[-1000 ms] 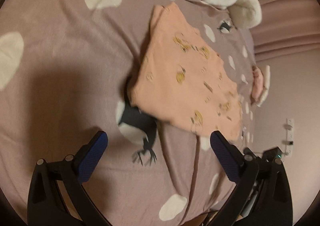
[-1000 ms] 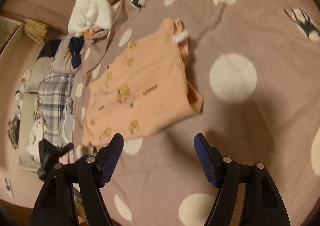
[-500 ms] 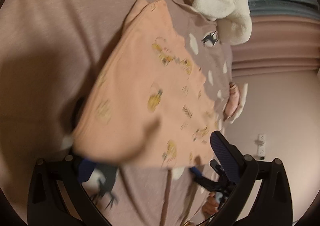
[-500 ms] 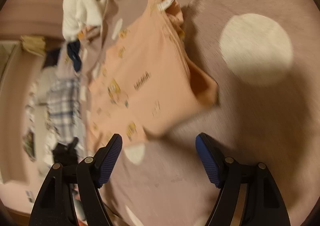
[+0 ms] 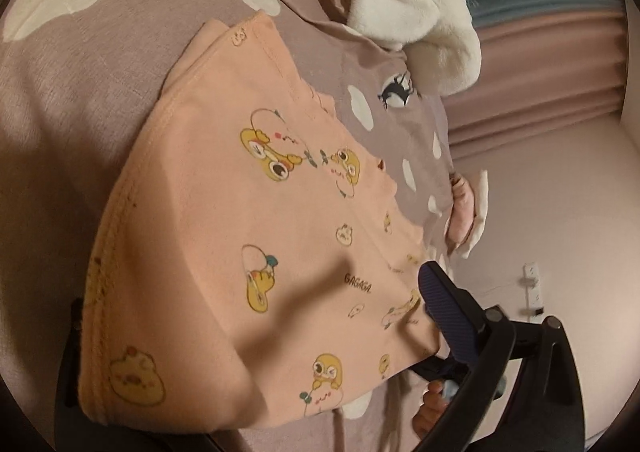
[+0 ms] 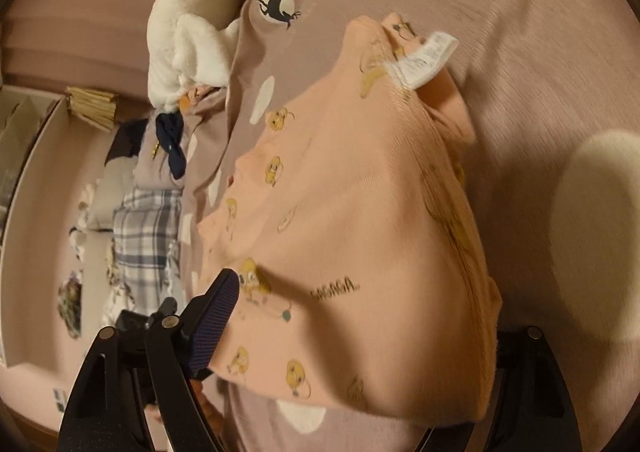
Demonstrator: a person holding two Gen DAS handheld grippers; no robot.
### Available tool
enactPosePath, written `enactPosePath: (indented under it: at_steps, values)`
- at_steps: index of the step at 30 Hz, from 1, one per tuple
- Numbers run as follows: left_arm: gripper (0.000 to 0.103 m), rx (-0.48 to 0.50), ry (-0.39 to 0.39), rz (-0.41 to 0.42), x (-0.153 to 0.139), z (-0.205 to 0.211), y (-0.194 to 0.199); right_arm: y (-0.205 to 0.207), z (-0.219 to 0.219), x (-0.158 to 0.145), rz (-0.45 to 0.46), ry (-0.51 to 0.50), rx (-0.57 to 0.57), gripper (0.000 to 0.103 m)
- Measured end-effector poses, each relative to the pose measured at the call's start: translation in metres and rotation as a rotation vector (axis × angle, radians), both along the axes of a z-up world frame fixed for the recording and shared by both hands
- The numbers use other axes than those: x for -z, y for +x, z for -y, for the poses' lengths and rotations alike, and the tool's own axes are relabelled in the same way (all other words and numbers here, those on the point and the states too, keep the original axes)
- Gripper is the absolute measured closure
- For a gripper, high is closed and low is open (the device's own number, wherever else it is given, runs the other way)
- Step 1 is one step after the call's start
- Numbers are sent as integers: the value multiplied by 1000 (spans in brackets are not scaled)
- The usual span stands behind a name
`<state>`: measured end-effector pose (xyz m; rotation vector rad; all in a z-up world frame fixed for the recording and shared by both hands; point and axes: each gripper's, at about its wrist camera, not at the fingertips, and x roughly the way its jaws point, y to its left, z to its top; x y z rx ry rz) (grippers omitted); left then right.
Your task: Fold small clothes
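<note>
In the left wrist view, a mauve bedspread (image 5: 100,100) with cream spots covers the bed. A folded peach garment (image 5: 248,236) printed with yellow cartoon ducks and the word GAGAGA lies on it and fills the middle of the frame. Its near edge reaches down between the fingers of the left gripper (image 5: 256,380) and hides the left finger; only the right blue-padded finger (image 5: 444,306) shows, at the garment's right edge. The jaws stand wide apart with the cloth between them, not pinched. At the far right, a white fluffy blanket (image 5: 416,4) is bunched on the bedspread, with pink curtains (image 5: 540,64) behind it.

In the right wrist view, a plaid cloth (image 6: 140,236) lies at the left on the floor side, and the white fluffy blanket (image 6: 192,20) sits at the far left. The peach garment (image 6: 352,236) again occupies the centre, its white care label (image 6: 428,58) sticking out at the far end. The right gripper (image 6: 360,376) is spread wide too: its left blue pad (image 6: 214,320) touches the garment's near left edge, while the cloth covers the right finger.
</note>
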<state>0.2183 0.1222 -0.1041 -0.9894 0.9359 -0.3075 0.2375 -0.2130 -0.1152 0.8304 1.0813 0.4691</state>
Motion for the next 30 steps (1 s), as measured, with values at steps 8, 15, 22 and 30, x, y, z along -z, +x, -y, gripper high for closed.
enactPosePath:
  at_steps: [8,15,22,30]
  values:
    - [84,-166,74,-14,24,-12,-7,-1,12,16,45,-44,62,87]
    - [89,-160,95,-19,20,-12,-6,-5,15,21,83,14,61,97]
    - [91,-167,34,-116,13,-15,-3,-6,13,3,85,-62,3,96]
    - [95,-136,138,-110,-9,-2,-17,-20,13,-24,142,-119,-19,96]
